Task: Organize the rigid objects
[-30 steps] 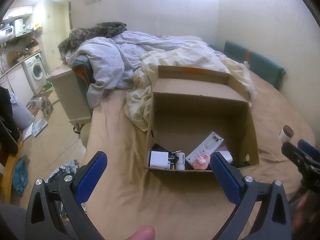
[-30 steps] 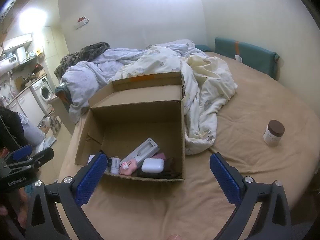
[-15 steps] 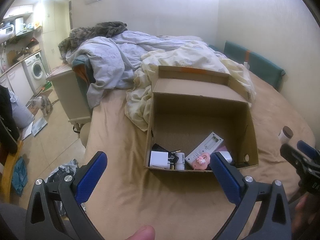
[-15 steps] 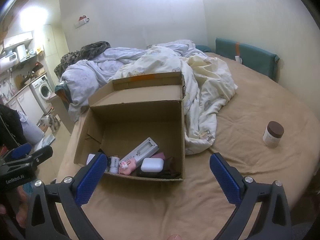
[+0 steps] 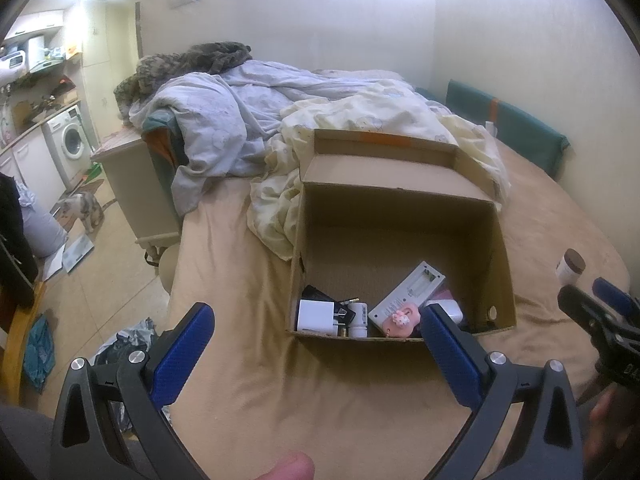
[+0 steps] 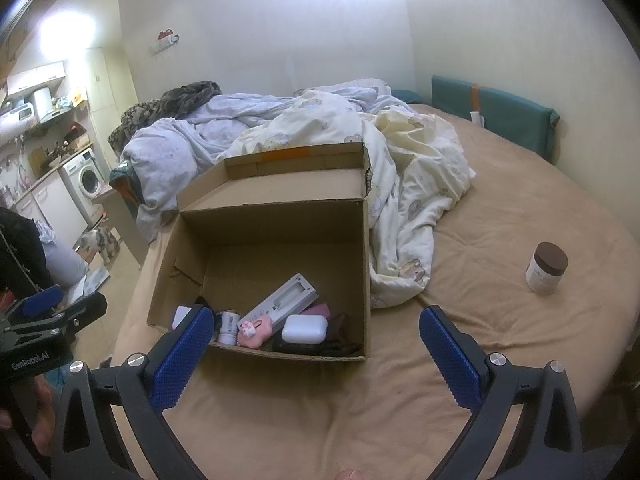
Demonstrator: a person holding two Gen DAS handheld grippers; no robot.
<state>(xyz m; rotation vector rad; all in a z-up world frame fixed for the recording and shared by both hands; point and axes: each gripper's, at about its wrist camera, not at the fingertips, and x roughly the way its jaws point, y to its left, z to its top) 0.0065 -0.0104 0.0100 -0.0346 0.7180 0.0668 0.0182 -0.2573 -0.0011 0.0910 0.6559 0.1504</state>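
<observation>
An open cardboard box [image 5: 400, 216] [image 6: 272, 224] stands on the tan bed. Inside lie a white charger plug [image 5: 315, 316], a small white bottle [image 5: 359, 319], a long white remote-like case [image 5: 408, 292] [image 6: 282, 300], a pink toy [image 5: 401, 321] [image 6: 254, 330], a white earbud case [image 6: 304, 328] and dark items. A white jar with a brown lid [image 6: 546, 268] [image 5: 570, 267] stands on the bed right of the box. My left gripper [image 5: 316, 348] is open and empty before the box. My right gripper [image 6: 316, 348] is open and empty at the box's front right corner.
Rumpled duvets [image 6: 400, 160] lie behind and right of the box. A green cushion [image 6: 496, 116] lines the far wall. The bed's left edge drops to a floor with a cabinet [image 5: 132, 184], a cat [image 5: 82, 208], a washing machine [image 5: 68, 144] and clutter.
Both grippers have drifted very slightly; the view is almost the same. Nothing was picked up or let go.
</observation>
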